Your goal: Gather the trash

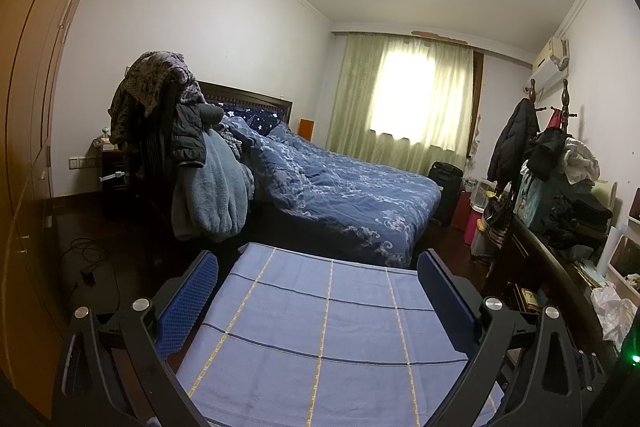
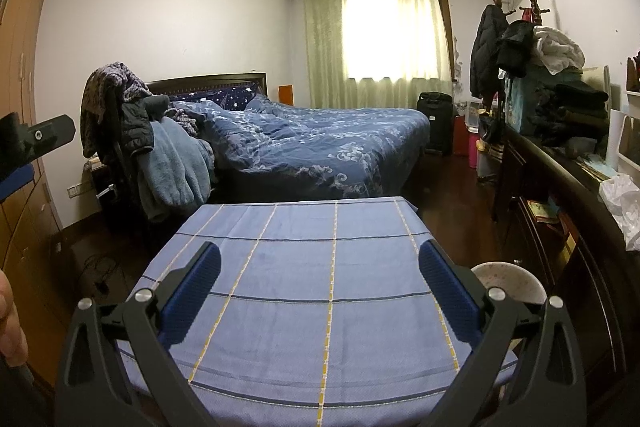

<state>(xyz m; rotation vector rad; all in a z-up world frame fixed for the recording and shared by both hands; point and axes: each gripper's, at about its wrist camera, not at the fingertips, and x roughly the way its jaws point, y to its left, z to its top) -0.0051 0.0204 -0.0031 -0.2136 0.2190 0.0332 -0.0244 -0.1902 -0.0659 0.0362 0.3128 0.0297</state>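
Two grippers over one table, both empty. Left gripper (image 1: 319, 259) spread wide above the blue checked tablecloth (image 1: 320, 331), nothing between the pads. Right gripper (image 2: 320, 247) likewise wide open, poised over the middle of the same cloth and gripping nothing.

No trash on the table itself: bare from near edge to far edge, corners included. Likeliest candidate, as a judgement only: one crumpled white plastic bag (image 2: 622, 203) on top of the dark dresser (image 2: 560, 163), well beyond the table's right edge and near the dresser's front lip. Hard to tell whether full, empty, or trash at all.

Step in hand, by the look of it: search and approach, nothing yet picked. To do it well:
- Sweep both cameras slowly along the floor off the table's left and far edges before committing.
- Send the right gripper to the bag, as the nearer one, and keep the jaws wide until the pads straddle a bunched fold.
- Pinch a thick crease rather than a single thin layer; film of that kind slips and tears.
- Lift straight up, clear of the clutter beside it.

Counted otherwise: one bed (image 2: 320, 143) with one blue quilt beyond the table's far edge; one chair (image 2: 120, 131) heaped with clothes off the far left corner; one round stool (image 2: 508, 283) just beside the near right corner; one black suitcase (image 2: 434, 119) under the one curtained window; one hand (image 2: 10, 323) at the left margin of the right wrist view.
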